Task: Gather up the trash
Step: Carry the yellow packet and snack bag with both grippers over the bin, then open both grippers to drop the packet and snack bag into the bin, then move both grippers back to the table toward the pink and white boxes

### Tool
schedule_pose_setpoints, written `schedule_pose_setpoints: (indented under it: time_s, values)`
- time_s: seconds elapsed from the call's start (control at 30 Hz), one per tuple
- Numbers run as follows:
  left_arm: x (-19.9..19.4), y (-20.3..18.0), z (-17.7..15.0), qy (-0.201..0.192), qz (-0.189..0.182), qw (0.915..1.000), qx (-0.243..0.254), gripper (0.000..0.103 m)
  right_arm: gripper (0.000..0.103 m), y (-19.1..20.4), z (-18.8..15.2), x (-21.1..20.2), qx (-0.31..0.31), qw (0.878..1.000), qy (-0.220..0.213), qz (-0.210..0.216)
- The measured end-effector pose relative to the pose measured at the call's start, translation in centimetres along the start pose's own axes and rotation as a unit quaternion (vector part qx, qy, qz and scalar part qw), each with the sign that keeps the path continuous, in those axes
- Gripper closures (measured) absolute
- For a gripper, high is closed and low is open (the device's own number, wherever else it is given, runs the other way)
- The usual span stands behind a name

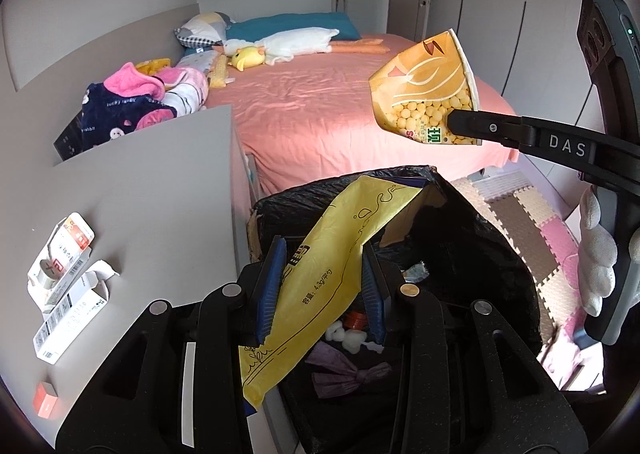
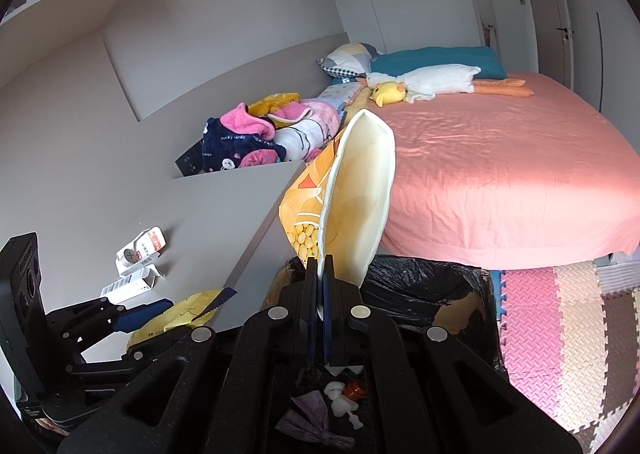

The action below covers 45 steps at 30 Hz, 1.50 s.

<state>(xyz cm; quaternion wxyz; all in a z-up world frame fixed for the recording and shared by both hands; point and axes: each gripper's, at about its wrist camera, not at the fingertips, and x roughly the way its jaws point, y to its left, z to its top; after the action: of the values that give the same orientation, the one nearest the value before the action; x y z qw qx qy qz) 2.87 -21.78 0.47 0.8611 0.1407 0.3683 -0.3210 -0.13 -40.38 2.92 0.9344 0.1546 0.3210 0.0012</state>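
Left gripper point(image 1: 320, 286) jaws apart around yellow bag point(image 1: 320, 266) over bin point(image 1: 480, 254) — right gripper point(image 2: 320, 274) clamped on snack cup point(image 2: 356, 189).

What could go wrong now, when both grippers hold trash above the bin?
The yellow packet lies loose between the open left gripper fingers, partly over the desk edge; it may slide outside the bin. The orange cup, pinched by its rim in the right gripper, could miss the bin if dropped early.

A flat yellow paper pouch point(image 1: 320, 254) slanted over the rim of the black-lined trash bin point(image 1: 460, 221), and an orange snack cup printed with yellow balls point(image 1: 428, 93) hung tilted above it, while torn white cartons point(image 1: 64, 274) lay on the grey worktop point(image 1: 152, 189).
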Motion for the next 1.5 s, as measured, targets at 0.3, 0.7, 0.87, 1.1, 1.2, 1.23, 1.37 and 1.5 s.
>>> schedule_pose_setpoints:
  time_s: [0.3,0.7,0.87,1.1,1.2,1.23,1.37,1.5]
  values:
    - [0.9,-1.3,0.4,0.017,-0.035,0.9992,0.013,0.017,0.077,-1.2,0.2,0.9,-0.004,0.998,0.051,-0.045]
    - [-0.1,-0.7,0.6,-0.002,0.008,0.9999,0.015,0.006,0.029,-1.0,0.4,-0.9,-0.012,0.997,0.022,-0.074]
    - [-0.8,-0.1,0.4,-0.009,0.016,0.9998,0.007,0.006,0.029,-0.1,0.3,-0.7,-0.019,0.997,0.021,-0.066]
    - [-1.6,1.9,-0.6,-0.005,0.037,0.9992,-0.013,0.006,0.029,2.2,0.1,0.3,-0.04,0.998,0.025,-0.045]
    - [-2.0,2.8,-1.1,-0.004,0.045,0.9987,-0.023,0.006,0.029,3.5,-0.1,0.9,-0.051,0.998,0.029,-0.034]
    - [-2.2,3.2,-1.2,-0.004,0.049,0.9984,-0.026,0.006,0.029,3.9,-0.2,1.1,-0.055,0.998,0.03,-0.03]
    - [-2.9,4.6,-2.1,-0.003,0.061,0.9973,-0.041,0.006,0.029,5.7,-0.5,1.9,-0.072,0.997,0.036,-0.017]
    - [-3.6,6.0,-3.0,0.001,0.076,0.9956,-0.055,0.006,0.029,7.4,-0.6,2.8,-0.084,0.996,0.042,-0.003]
